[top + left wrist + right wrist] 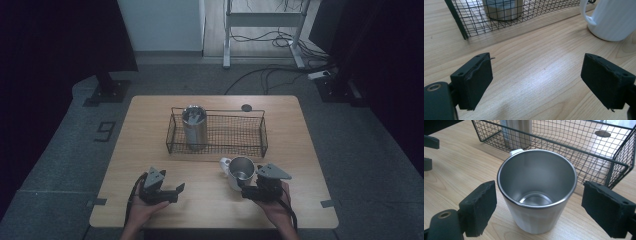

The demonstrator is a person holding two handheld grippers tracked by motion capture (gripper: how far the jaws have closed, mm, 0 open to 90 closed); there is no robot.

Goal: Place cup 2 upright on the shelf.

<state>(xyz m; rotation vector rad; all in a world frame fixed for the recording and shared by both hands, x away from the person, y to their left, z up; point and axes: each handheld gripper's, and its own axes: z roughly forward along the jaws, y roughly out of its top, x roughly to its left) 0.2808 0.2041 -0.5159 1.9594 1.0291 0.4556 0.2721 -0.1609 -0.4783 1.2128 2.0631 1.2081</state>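
Lower centre of the high view: white mug stands upright on the worktop, just in front of the wire basket. Its handle points to the upper left of the frame, toward the basket.

My right claw sits at the mug's near side. In the right gripper view the mug is between the jaws, with a gap on both sides. So the claw is released, with no pad contact. I can't tell whether this is just before a grasp or just after a set-down.

My left claw is idle at lower left, also released, over bare wood with nothing between the jaws.

A steel tumbler already stands upright in the basket's left end. I'd guess the mug goes in next to it.

Next move: centre the jaws on the mug wall, close, lift above the basket rim, and place it in the free right part.
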